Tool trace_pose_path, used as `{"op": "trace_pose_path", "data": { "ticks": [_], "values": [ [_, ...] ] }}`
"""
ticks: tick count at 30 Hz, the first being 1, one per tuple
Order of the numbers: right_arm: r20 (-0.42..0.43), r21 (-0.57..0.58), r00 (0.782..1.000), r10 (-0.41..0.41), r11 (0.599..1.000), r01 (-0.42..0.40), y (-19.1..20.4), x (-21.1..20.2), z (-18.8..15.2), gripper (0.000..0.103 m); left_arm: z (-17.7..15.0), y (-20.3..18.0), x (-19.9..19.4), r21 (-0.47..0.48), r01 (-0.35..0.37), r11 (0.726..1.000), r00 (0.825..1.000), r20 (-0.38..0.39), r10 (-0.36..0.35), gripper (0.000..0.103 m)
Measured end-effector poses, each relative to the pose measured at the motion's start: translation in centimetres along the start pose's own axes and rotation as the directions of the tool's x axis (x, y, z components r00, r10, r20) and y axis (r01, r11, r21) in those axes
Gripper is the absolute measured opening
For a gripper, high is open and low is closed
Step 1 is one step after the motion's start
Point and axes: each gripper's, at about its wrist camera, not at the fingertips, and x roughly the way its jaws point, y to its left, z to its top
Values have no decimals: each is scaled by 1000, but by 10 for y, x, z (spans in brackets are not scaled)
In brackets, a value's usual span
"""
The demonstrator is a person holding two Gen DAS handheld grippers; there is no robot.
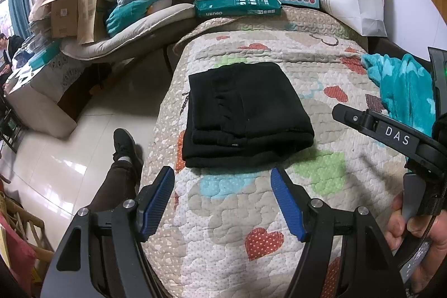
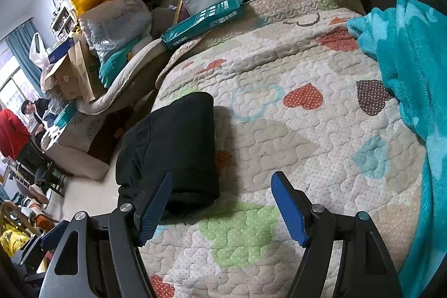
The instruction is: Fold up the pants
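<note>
Left wrist view shows the pants (image 1: 245,113) lying as a compact black bundle on the quilted bed cover (image 1: 279,214), several layers stacked and the edges roughly squared. The left tongs (image 1: 223,203) hang just short of the bundle's near edge, spread wide with nothing between them and not touching the cloth. The right tongs (image 1: 346,113) show at the right side of this view, off the bundle and over the bed cover; a hand (image 1: 410,225) grips the handle.

From the right wrist view the same bundle (image 2: 173,147) sits near the left edge of the bed, beside the drop to the floor (image 2: 89,192). The right tongs (image 2: 220,205) are also spread wide and hold nothing; one finger overlaps the bundle's near corner in the picture, though whether it touches I cannot tell.

Judging from this, the folding looks essentially done: no leg or waistband trails loose, and the stack holds its shape unaided. What may be left is a small tidy of the slightly stepped edges, or simply pulling both tongs away. A teal blanket (image 2: 413,74) lies well apart at the right.
</note>
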Motion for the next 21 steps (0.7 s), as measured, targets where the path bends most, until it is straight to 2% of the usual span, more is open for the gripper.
{"op": "trace_pose_path", "data": {
  "ticks": [11,21],
  "values": [
    [-16,-7,1000,-8,1000,7,-2,6,-2,78,-1,5,10,-15,10,1000,999,-32,-11,71],
    [-12,-73,999,-37,997,36,10,7,-4,78,2,15,19,-50,11,999,998,-60,-14,71]
  ]
}}
